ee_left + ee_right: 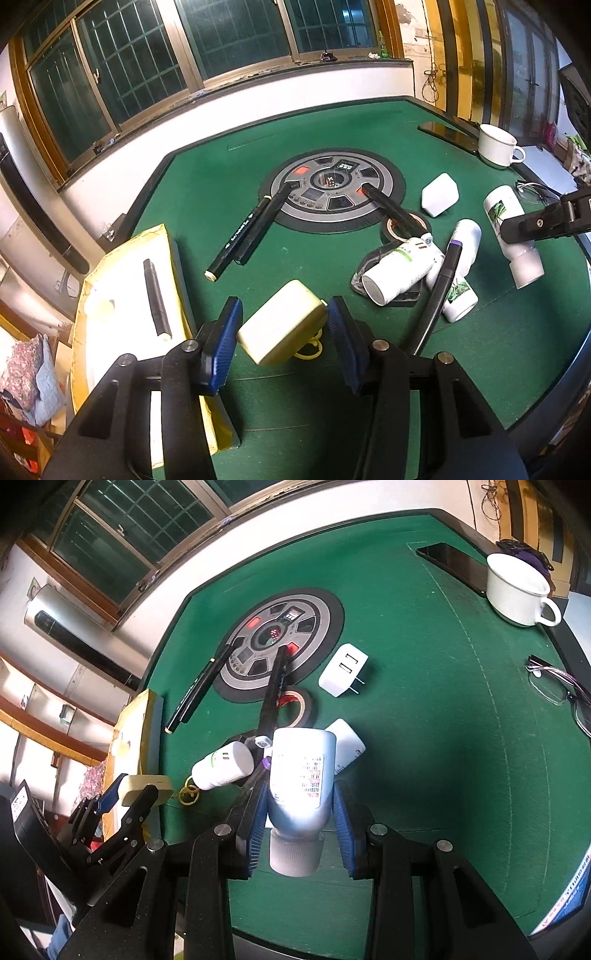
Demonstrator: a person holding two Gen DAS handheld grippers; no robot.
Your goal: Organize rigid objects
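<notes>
In the left wrist view, your left claw [284,332] is clamped on a cream box [282,325], lifted over the green bench [207,192] with a yellow ring dangling under it. At ten o'clock from it a yellow-lined tray [122,295] sits on the bench edge holding a black marker [157,299]. At twelve o'clock two black pens [247,236] lie side by side, reaching onto the round centre panel [332,188]. At two o'clock a clutter crowds the bench: a white bottle [400,273] on its side, a purple-tipped pen [441,288] leaning across it, and a tape roll [404,227] behind.

In the right wrist view, your right claw [301,812] is clamped on a white labelled bottle [301,775], cap toward the camera. At twelve o'clock, just beyond it, lie the tape roll [299,709] and a long black pen [273,690]; a white charger [343,670] sits at one o'clock, a white mug [517,590] and spectacles [561,694] farther right.
</notes>
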